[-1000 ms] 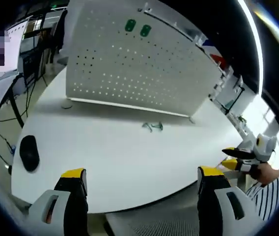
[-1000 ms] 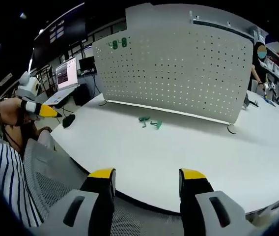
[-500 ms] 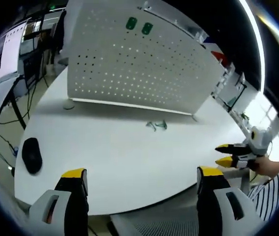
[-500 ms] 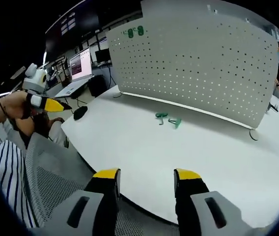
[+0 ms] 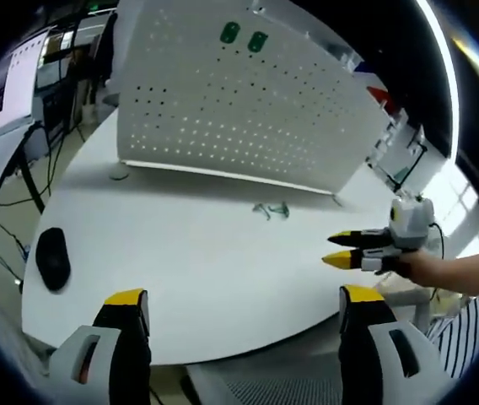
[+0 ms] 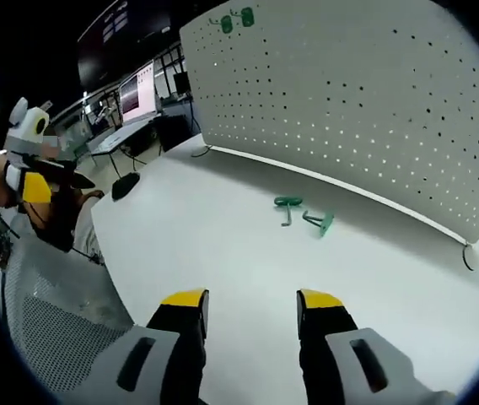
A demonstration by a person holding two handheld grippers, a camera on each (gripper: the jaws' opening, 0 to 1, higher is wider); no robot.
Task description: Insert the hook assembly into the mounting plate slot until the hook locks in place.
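Two small green hooks (image 6: 303,215) lie on the white table (image 6: 223,253) near the foot of the upright pegboard (image 6: 374,101), well ahead of your right gripper (image 6: 248,299), its fingers apart and empty. They look light, stiff and likely slippery plastic, so pinch one by its straight shank. Your left gripper (image 5: 244,304) hangs back, its fingers wide apart.

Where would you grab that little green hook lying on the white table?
Probably by its straight shank, coming down from above with the right claw. The green hook lies flat on the table, apart from the second green piece, so its thin stem is the easiest part to pinch.
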